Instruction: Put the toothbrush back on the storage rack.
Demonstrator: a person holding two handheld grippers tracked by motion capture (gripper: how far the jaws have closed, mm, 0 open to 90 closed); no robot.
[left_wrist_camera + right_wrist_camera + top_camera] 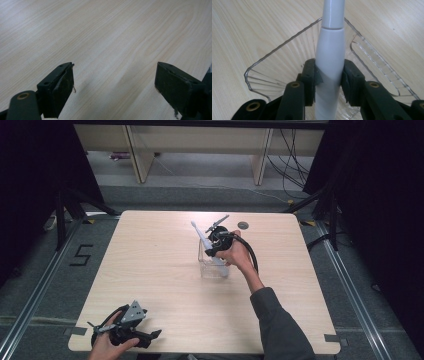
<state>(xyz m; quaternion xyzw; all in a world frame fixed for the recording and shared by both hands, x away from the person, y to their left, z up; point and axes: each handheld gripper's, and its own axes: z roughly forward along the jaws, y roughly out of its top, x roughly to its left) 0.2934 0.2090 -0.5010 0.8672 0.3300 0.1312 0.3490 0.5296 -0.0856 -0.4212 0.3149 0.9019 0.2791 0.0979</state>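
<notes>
A white electric toothbrush (204, 240) leans with its head up and to the left, its lower end inside a clear plastic box (209, 269) at the middle of the wooden table (150, 270). My right gripper (216, 245) is shut on the toothbrush handle (329, 65), both black pads pressed against its sides, above the clear box (274, 65). My left gripper (145, 337) rests at the table's front left edge. Its jaws (115, 87) stand wide open over bare wood, nothing between them.
A small dark round disc (243, 225) lies near the table's far edge, right of the box. Black curtains hang at both sides, and wooden furniture legs and cables stand on the floor beyond the table.
</notes>
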